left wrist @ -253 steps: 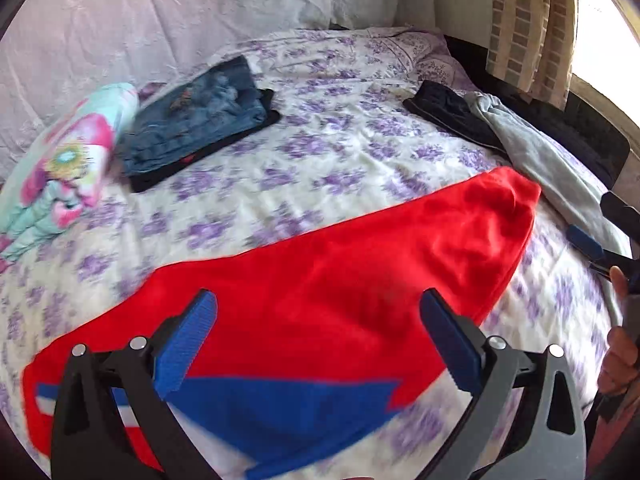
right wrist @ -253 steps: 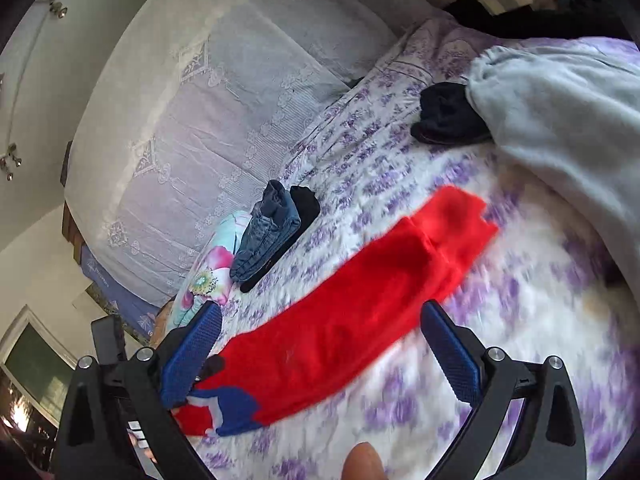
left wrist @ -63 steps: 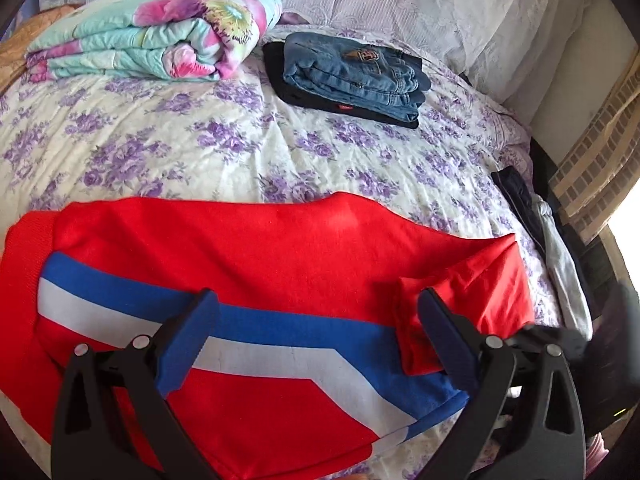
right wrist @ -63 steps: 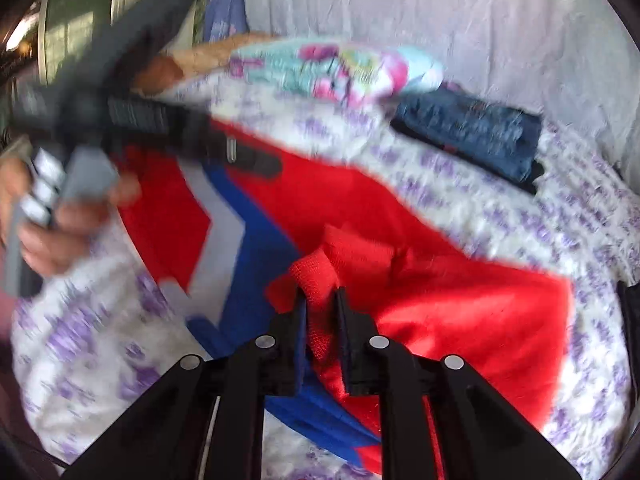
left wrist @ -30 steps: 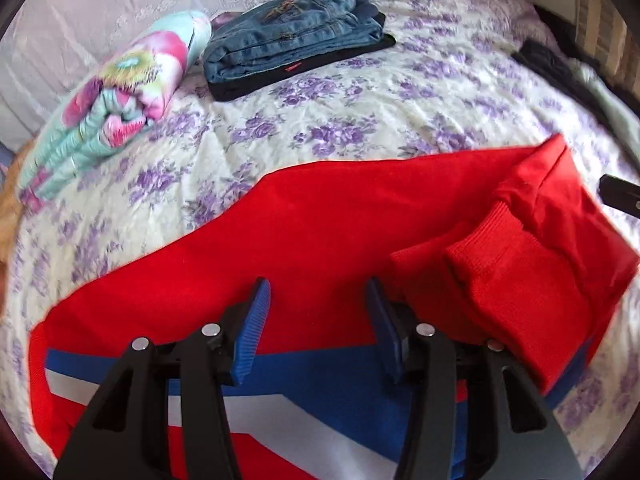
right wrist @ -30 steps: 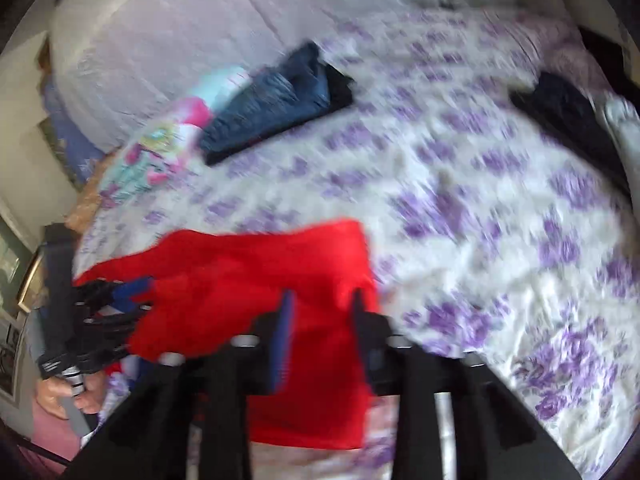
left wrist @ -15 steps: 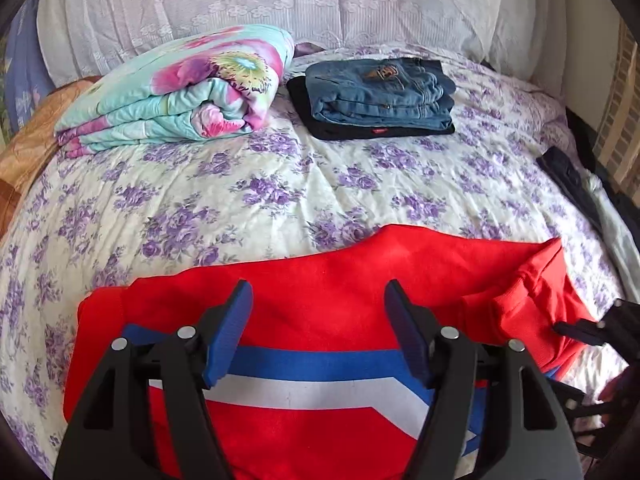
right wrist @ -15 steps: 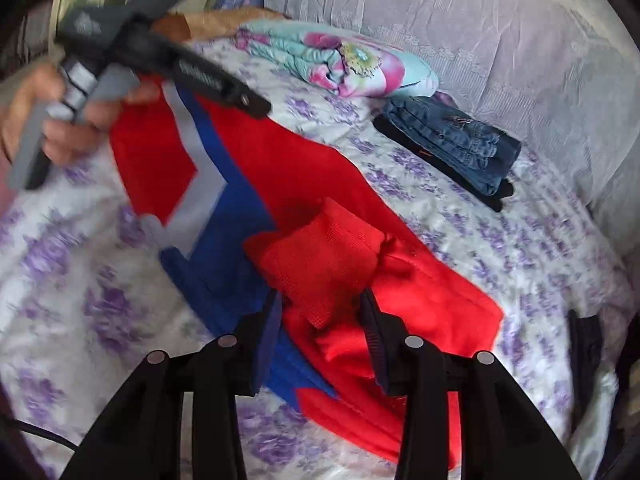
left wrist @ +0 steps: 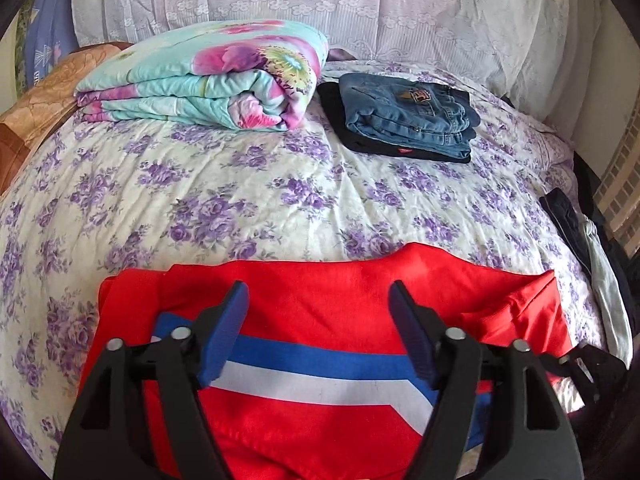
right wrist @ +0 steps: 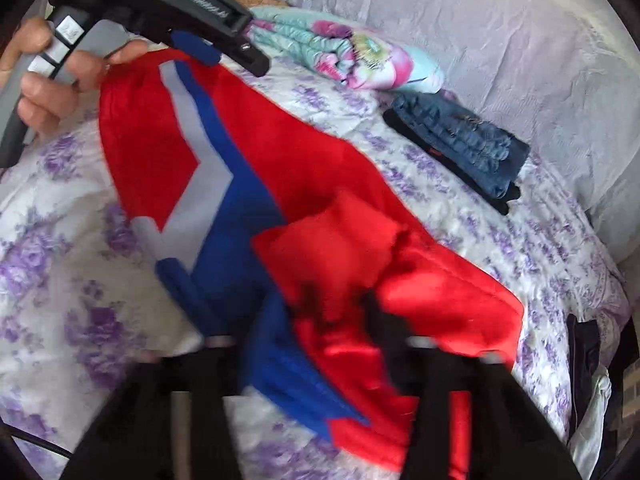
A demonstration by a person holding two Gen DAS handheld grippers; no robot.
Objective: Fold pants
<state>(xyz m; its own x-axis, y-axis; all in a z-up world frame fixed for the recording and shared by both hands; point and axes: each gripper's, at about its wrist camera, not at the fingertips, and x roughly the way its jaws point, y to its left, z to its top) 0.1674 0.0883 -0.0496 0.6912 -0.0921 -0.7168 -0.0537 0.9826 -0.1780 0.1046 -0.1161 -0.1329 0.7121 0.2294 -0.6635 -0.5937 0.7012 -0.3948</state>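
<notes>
Red pants (left wrist: pixel 320 308) with a blue and white stripe lie across the near edge of the floral bed (left wrist: pixel 240 200). Their leg end is folded back over the middle as a rumpled red flap (right wrist: pixel 340 240). My left gripper (left wrist: pixel 320 320) is open and empty, just above the pants near the stripe; it also shows in the right wrist view (right wrist: pixel 224 52) at the waist end. My right gripper (right wrist: pixel 336 304) is blurred by motion over the folded flap; its jaws stand apart with nothing clearly held.
A folded floral blanket (left wrist: pixel 208 80) and a stack of folded jeans (left wrist: pixel 408 112) lie at the head of the bed. Dark and grey clothes (left wrist: pixel 592 248) hang over the right edge. A lace-covered headboard (left wrist: pixel 320 8) stands behind.
Both grippers have opened wider. The left gripper has drawn back a little from the pants. The right gripper has moved down close over the folded flap and is blurred.
</notes>
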